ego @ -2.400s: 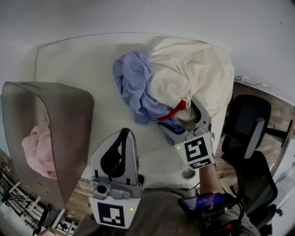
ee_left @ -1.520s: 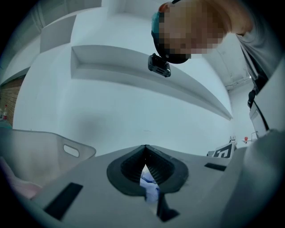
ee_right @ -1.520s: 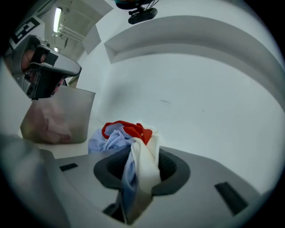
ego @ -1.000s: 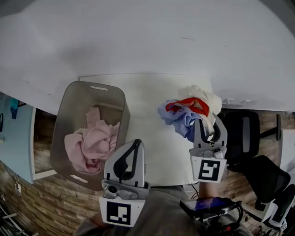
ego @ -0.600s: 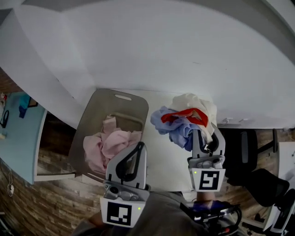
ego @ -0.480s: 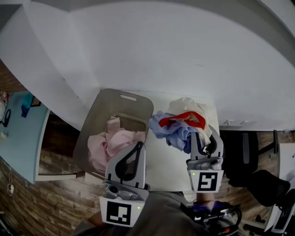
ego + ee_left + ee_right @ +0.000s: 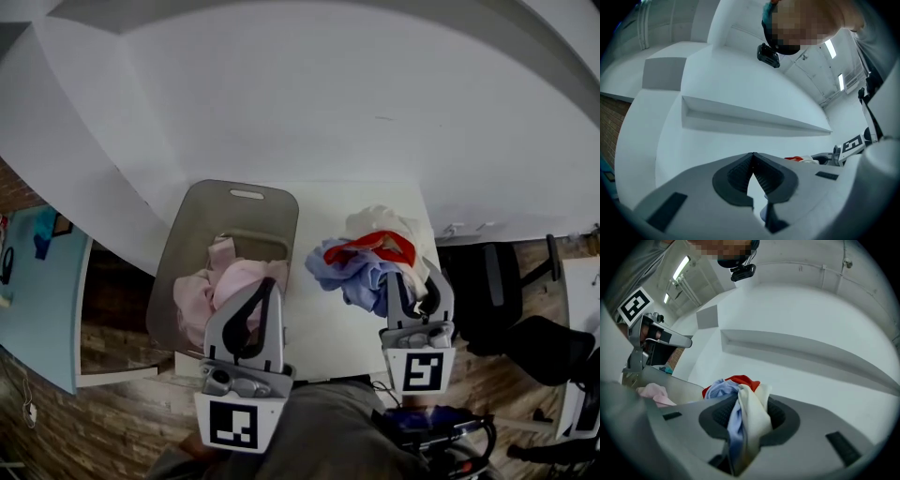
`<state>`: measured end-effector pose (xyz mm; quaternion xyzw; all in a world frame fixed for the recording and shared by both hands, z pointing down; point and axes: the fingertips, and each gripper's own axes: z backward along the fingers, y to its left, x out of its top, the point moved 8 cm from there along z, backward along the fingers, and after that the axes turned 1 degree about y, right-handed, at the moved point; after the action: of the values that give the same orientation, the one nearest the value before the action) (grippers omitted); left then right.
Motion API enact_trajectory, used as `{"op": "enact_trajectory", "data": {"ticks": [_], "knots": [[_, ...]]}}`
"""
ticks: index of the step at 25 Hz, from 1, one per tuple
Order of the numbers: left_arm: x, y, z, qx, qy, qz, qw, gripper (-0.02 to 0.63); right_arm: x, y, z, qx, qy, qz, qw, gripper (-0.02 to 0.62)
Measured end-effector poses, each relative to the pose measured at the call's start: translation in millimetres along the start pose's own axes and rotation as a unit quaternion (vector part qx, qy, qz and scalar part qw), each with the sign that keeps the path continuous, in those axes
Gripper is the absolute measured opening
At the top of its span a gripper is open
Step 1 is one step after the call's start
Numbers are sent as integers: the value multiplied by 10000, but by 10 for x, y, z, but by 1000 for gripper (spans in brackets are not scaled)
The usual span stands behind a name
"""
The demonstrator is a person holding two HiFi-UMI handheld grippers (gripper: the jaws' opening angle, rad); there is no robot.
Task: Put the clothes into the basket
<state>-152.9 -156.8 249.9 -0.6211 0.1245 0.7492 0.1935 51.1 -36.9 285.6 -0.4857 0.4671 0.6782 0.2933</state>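
Your right tool (image 7: 746, 420) is pinching a thick fold of clothes: a cream garment (image 7: 380, 223) and a light blue garment (image 7: 342, 274) are squeezed between its pads. A red piece (image 7: 375, 246) rides on top of the bunch, and I cannot tell whether the pads have it at all. Your left tool (image 7: 753, 161) is pressed together with nothing in it, and it hovers at the near edge of the grey basket (image 7: 246, 192).

The bunch sits over the right part of the white tabletop (image 7: 323, 328), just beside the basket and not yet over its mouth. I cannot tell whether its lower folds touch the tabletop. A pink garment (image 7: 225, 286) already lies in the basket.

Expect this load to be light, limp and shapeless. It will sag and swing from the pinch, and it will not hold any form. Because only one fold carries several pieces, a loosely tangled piece such as the red one may slide free on the way across. Trailing ends could also drape over the basket rim instead of dropping in.

The thickest gathered fold, where the layers overlap, is the best place to grip. If the bunch starts to come apart, your left tool can take the hanging part.
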Motion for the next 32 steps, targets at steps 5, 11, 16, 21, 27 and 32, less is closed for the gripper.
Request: {"op": "enact_trajectory", "data": {"ticks": [5,11,16,21,27,32], "knots": [[0,-76,12,-165,2,113,9998,8,173,-45,141,-43,10,16,10000,117],[44,-28,68,-28,-117,173,9998,9,503,-1,105,334,-265,-163,9990,117],[68,163,252,386,-162,145,9990,8,867,273,-113,1112,-754,-355,9903,118],[73,432,472,902,-144,127,9957,8,1086,751,-431,1973,-967,-407,9747,120],[56,533,654,1412,-42,169,9898,8,963,1127,-745,2602,-431,-300,9641,121],[-68,662,756,1678,120,325,9852,8,755,1574,-912,3466,480,279,9364,235]]}}
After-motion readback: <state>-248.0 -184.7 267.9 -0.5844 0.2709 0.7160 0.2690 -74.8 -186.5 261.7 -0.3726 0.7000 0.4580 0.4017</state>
